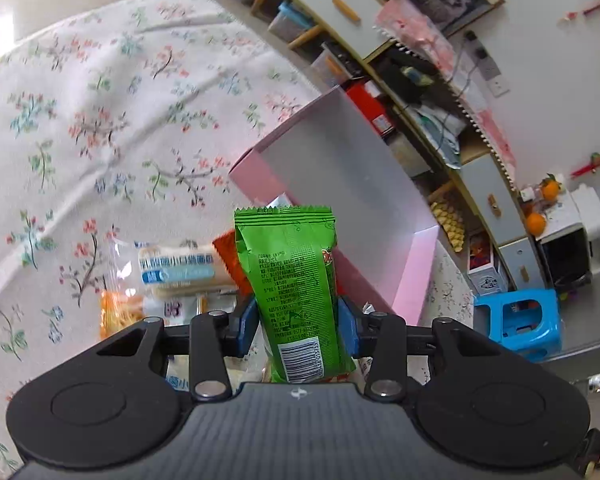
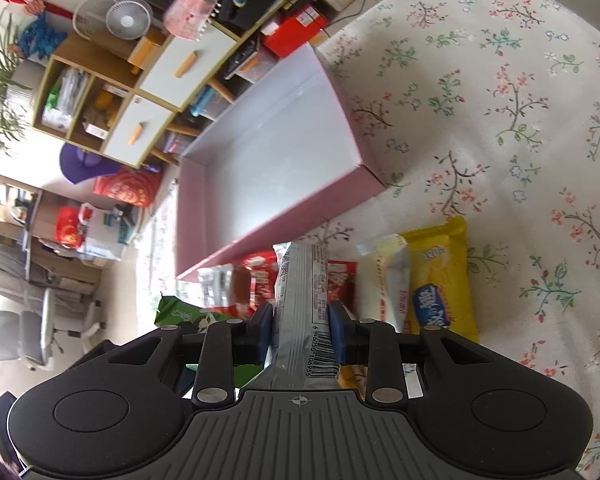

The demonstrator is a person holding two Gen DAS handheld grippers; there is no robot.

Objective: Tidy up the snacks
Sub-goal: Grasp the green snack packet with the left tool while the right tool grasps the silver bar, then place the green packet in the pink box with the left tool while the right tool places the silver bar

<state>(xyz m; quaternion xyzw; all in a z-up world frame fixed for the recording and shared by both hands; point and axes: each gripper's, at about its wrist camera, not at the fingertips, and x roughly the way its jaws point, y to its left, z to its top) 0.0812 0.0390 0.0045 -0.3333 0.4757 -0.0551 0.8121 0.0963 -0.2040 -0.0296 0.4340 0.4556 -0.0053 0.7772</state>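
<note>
We note the left tongs (image 1: 298, 322) closed on a green snack packet (image 1: 296, 280), blue pads pressing both its sides, packet standing upright above the flowered cloth (image 1: 100, 120) on the worktop. The right tongs (image 2: 300, 330) pinch a silver packet (image 2: 302, 300) the same way. A pink box (image 2: 276, 152) with pale inside lies open just beyond both packets. Loose snacks lie by it: a yellow packet (image 2: 440, 276), a white bar (image 2: 390, 280), red wrappers (image 2: 260, 276) and a bread pack (image 1: 180, 270).

Lived-in home, floral tablecloth (image 1: 100, 100), cluttered shelving (image 2: 100, 92) (fans, plant)
</note>
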